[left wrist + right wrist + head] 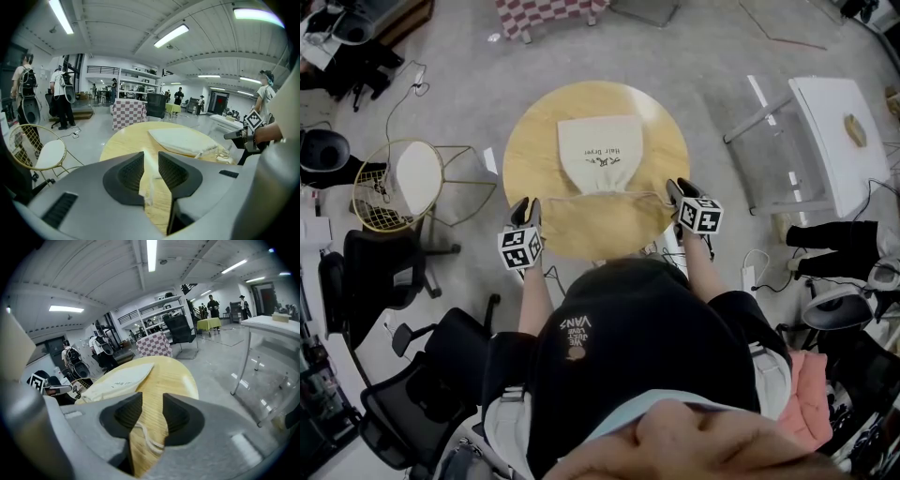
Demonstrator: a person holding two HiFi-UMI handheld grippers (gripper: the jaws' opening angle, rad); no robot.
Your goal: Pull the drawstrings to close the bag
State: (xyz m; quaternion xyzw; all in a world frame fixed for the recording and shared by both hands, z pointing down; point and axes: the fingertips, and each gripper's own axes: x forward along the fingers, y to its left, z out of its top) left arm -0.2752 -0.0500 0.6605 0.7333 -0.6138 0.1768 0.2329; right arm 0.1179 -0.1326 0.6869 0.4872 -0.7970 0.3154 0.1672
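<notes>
Bag (pixel 600 155) on round table (pixel 667 141), wire chair (pixel 411 176) beside; left gripper (pixel 151 161), right gripper (pixel 152 401) fingers wide around drawstrings (pixel 143 439).

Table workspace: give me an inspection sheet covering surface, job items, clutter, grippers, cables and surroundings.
Surface: round wooden table.
Job's things: cream bag lies flat, its mouth toward the person and apparently puckered.
Clutter: nothing seen on the table.
Grippers: left gripper open, left string hanging between its jaws; right gripper open, right string looped between its jaws.
Cables: floor cable beside the wire chair.
Surroundings: office chairs, white table, people standing beyond.
</notes>
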